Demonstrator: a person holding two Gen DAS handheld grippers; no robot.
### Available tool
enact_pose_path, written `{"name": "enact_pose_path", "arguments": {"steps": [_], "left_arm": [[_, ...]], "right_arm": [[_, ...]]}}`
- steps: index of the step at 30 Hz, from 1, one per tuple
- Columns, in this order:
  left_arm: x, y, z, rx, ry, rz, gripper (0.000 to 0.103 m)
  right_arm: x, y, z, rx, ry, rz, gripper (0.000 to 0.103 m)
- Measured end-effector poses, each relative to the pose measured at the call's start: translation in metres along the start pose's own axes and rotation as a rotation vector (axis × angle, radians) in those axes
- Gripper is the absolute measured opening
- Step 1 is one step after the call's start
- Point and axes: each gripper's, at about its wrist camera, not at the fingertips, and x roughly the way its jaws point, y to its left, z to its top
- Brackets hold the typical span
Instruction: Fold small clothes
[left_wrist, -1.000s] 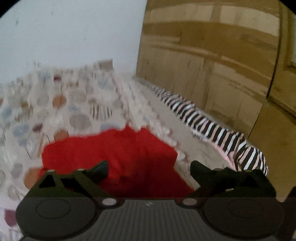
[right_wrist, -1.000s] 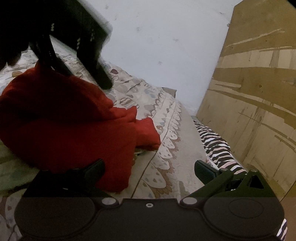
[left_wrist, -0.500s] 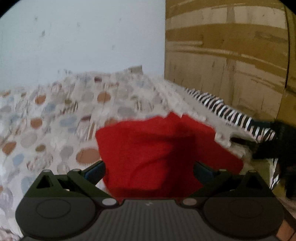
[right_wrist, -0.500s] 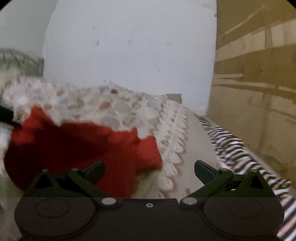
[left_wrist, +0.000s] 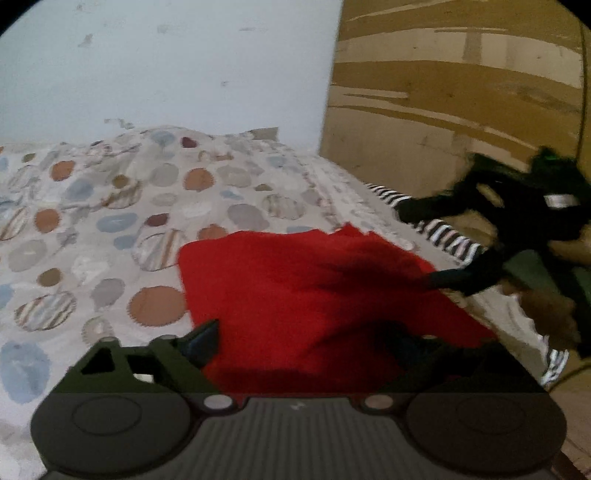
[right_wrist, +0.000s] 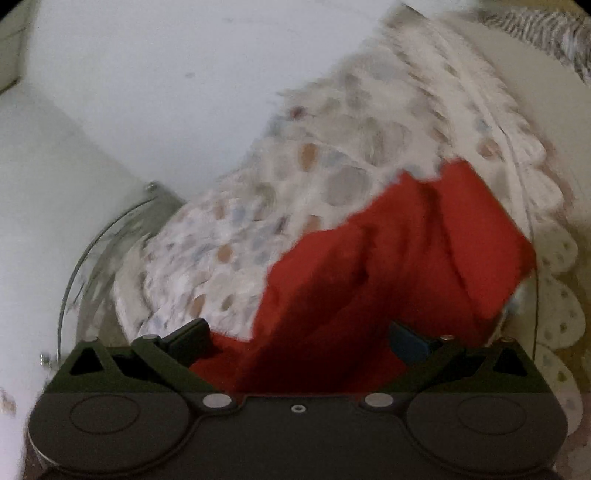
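Meanwhile, compared with a second earlier, the right wrist view had rolled sharply, tilting the bed, and the right claw (left_wrist: 436, 251) had swung in over the red garment's (left_wrist: 314, 295) right edge, its jaws spread with nothing pinched. The garment lay flatter on the dotted bedspread (left_wrist: 110, 221), which met a pale wall (left_wrist: 166, 66) and a wooden panel (left_wrist: 461, 103); a zebra-striped cloth (left_wrist: 450, 240) ran along the bed's edge. The left claw (left_wrist: 306, 339) hovered over the garment's near edge, jaws wide but closing, gripping nothing.
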Motion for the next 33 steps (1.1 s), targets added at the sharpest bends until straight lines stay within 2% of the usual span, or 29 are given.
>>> {"name": "enact_pose_path", "arguments": {"steps": [2,4,6,8,9,11,12,14,17,19,21,24,26,28,31,33], "left_arm": [[0.0,-0.005,-0.001,0.034,-0.009,-0.023,0.079],[-0.002,-0.013,-0.003,0.081,-0.017,-0.037,0.076],[-0.004,-0.024,-0.006,0.142,-0.021,-0.049,0.074],[-0.006,-0.036,-0.008,0.201,-0.022,-0.062,0.074],[-0.006,-0.041,-0.009,0.221,-0.021,-0.069,0.074],[-0.005,-0.053,-0.01,0.254,-0.019,-0.081,0.074],[-0.004,-0.057,-0.01,0.264,-0.019,-0.089,0.074],[-0.003,-0.067,-0.008,0.273,-0.025,-0.119,0.074],[0.003,-0.088,-0.001,0.297,-0.03,-0.192,0.073],[0.007,-0.106,0.0,0.367,-0.026,-0.21,0.072],[0.016,-0.12,-0.001,0.432,0.01,-0.208,0.072],[0.033,-0.125,-0.009,0.439,0.081,-0.216,0.072],[0.038,-0.122,-0.017,0.426,0.106,-0.236,0.072],[0.039,-0.122,-0.024,0.45,0.101,-0.235,0.072],[0.037,-0.127,-0.029,0.502,0.085,-0.209,0.072],[0.032,-0.127,-0.028,0.487,0.057,-0.191,0.075]], "right_arm": [[0.008,-0.004,0.006,0.028,-0.007,-0.002,0.103],[0.017,-0.004,0.013,0.04,-0.001,-0.024,0.102],[0.026,-0.004,0.015,0.029,0.017,-0.054,0.09],[0.033,0.003,0.014,-0.026,0.031,-0.093,0.069],[0.034,0.005,0.011,-0.059,0.035,-0.113,0.062],[0.034,0.012,0.009,-0.141,0.032,-0.154,0.034],[0.033,0.015,0.008,-0.178,0.028,-0.157,0.031],[0.022,0.022,0.009,-0.243,-0.012,-0.147,0.017],[-0.008,0.026,0.015,-0.293,-0.122,-0.127,0.014],[-0.03,0.022,0.02,-0.297,-0.193,-0.132,0.014],[-0.043,0.01,0.022,-0.291,-0.222,-0.164,0.014],[-0.039,-0.021,0.017,-0.262,-0.188,-0.228,0.014],[-0.034,-0.043,0.012,-0.22,-0.171,-0.229,0.014],[-0.035,-0.057,0.006,-0.174,-0.178,-0.201,0.014],[-0.037,-0.062,-0.001,-0.183,-0.193,-0.192,0.015],[-0.036,-0.063,-0.004,-0.192,-0.196,-0.199,0.016]]}}
